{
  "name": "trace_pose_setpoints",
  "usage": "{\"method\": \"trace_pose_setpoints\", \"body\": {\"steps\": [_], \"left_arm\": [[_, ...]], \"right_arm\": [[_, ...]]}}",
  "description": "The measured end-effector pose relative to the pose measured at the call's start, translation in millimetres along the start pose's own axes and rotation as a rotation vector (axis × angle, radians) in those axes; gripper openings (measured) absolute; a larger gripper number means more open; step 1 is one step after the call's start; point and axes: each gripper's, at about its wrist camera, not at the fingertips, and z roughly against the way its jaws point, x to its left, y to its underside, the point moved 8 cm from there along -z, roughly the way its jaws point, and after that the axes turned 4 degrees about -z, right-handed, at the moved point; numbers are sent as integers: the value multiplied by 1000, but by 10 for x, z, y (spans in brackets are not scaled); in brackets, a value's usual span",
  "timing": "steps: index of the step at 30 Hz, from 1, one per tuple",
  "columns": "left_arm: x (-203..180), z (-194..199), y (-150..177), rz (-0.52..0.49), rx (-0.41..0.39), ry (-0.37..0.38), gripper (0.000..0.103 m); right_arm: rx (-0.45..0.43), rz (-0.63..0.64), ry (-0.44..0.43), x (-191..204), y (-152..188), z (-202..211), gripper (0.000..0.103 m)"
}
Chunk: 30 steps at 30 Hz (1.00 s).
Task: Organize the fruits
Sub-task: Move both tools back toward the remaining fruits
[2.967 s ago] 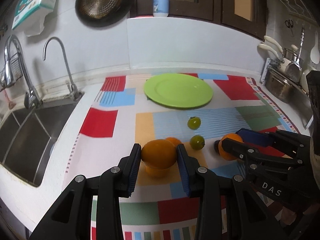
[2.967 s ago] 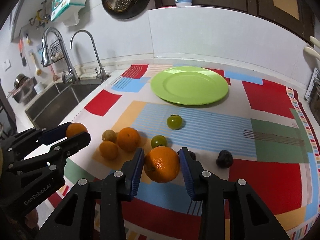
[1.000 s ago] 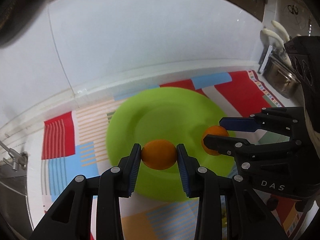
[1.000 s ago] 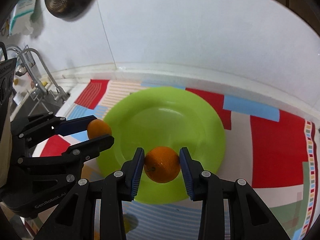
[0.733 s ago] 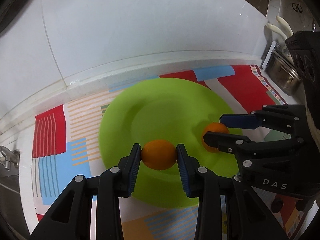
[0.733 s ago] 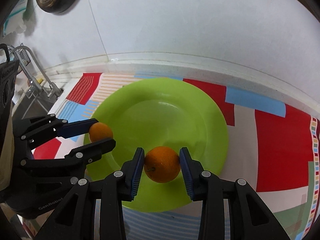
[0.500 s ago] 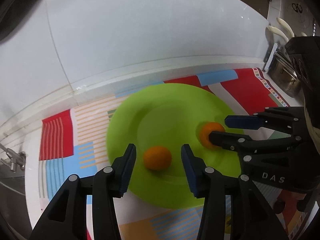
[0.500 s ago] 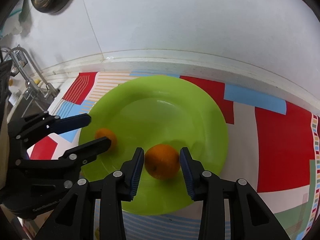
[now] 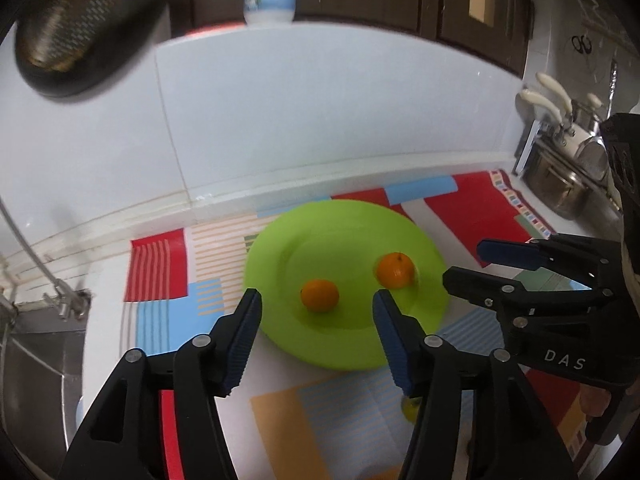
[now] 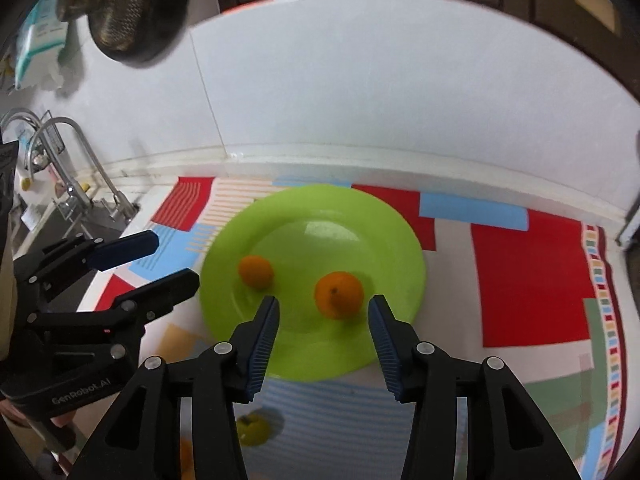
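Left tongs (image 9: pixel 318 320) spread wide, gripping nothing; right tongs (image 10: pixel 323 322) also spread wide, gripping nothing. Two oranges lie apart on the green plate (image 9: pixel 352 224): smaller orange (image 9: pixel 320 295) on its left part, larger orange (image 10: pixel 339 294) on its right part. Plate sits on the patterned mat (image 10: pixel 532 276) near the table's back edge. A green fruit (image 10: pixel 251 429) lies on the mat toward the front edge.
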Motion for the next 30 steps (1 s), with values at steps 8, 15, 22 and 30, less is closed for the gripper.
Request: {"method": "trace_pose_setpoints", "body": {"steps": [8,15,22,30], "left_arm": [[-3,608,66,17,-93,-57,68],[-78,1064,209,13,-151,-92,75],[-80,1422,459,32,-190,-148,80],[-89,1653,737,51,-216,-205,84]], "right_arm": [[-139,-17,65,95,80,622,61],[-207,-27,89,154,287,1088,67],[-249,-28,108,235,525,1365,67],[-290,-48,146,257,810,1558,67]]}}
